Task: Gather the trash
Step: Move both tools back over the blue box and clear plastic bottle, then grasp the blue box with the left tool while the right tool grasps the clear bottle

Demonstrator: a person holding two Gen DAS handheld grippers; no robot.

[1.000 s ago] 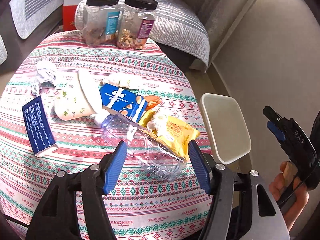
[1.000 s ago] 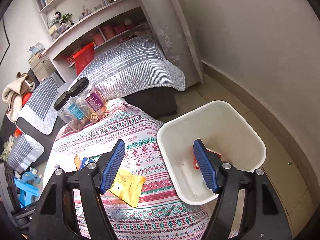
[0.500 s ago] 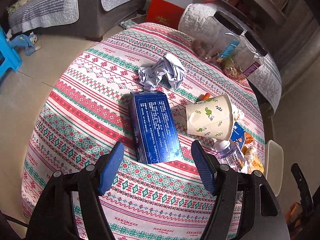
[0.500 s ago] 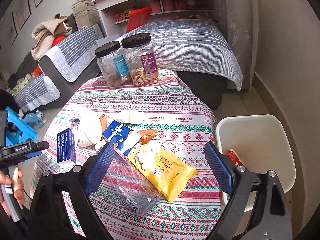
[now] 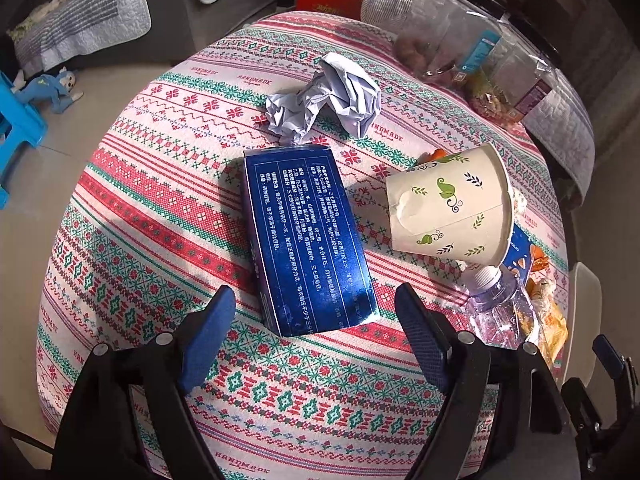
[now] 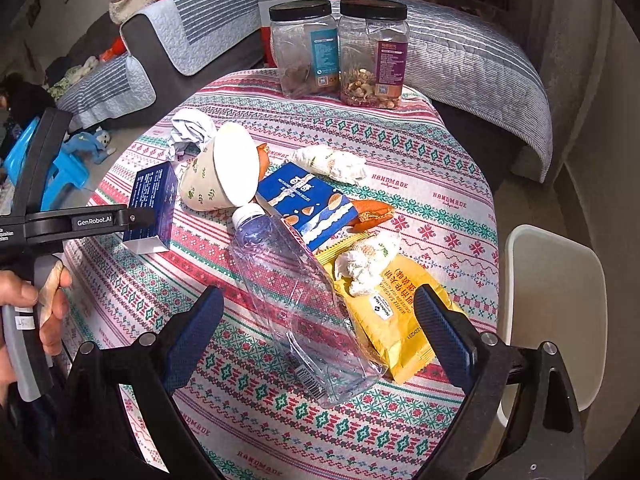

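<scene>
Blue box (image 5: 308, 236) lies between the left gripper's (image 5: 316, 320) spread fingers (image 5: 208, 332).

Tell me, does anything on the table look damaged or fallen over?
Yes. The paper cup lies on its side with a dented base, and the clear plastic bottle lies crushed flat, its cap end beside the cup's rim.

A round table carries a patterned tablecloth (image 6: 440, 168) in red, green and white bands. Two clear plastic jars with black lids stand side by side at its far edge: one with a teal label (image 6: 306, 50), one with a purple label (image 6: 374, 54) containing what appear to be mixed nuts. Behind them are grey quilted cushions (image 6: 472, 64). A blue stool (image 5: 16, 128) and a blue plush toy (image 5: 50, 88) occupy the floor.
</scene>
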